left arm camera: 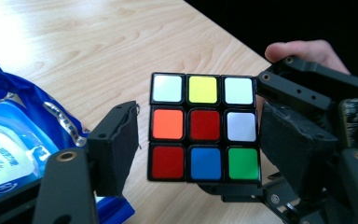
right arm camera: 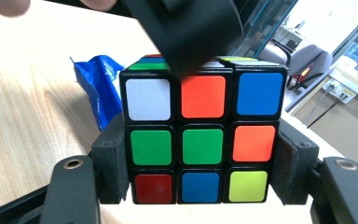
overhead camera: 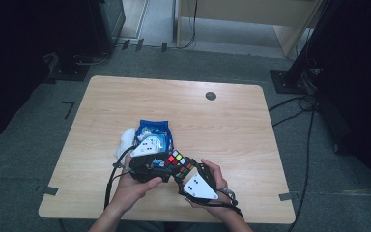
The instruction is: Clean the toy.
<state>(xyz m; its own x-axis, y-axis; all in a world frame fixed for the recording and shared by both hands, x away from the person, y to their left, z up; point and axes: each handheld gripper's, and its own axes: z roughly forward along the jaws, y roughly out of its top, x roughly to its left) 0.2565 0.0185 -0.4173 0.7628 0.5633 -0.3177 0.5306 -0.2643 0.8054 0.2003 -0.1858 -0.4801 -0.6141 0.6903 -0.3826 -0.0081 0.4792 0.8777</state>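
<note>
Right now the cube (right arm camera: 204,133), scrambled, is up off the worktop (overhead camera: 222,125) near its front edge, pinched by the right hand-held gripper (right arm camera: 200,175), while the left hand-held gripper (left arm camera: 200,135) straddles it, jaws spread, left pad clear — solving looks barely begun.

Light wooden counter (overhead camera: 222,125) on grey carpet floor (overhead camera: 24,145); dark stands left and right, pale wooden furniture (overhead camera: 251,14) far, cables (overhead camera: 299,111) trailing right.

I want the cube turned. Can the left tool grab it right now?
Probably yes. The cube sits between the left tool's open pads, with a gap at one side. The right tool clamps its lower rows.
</note>
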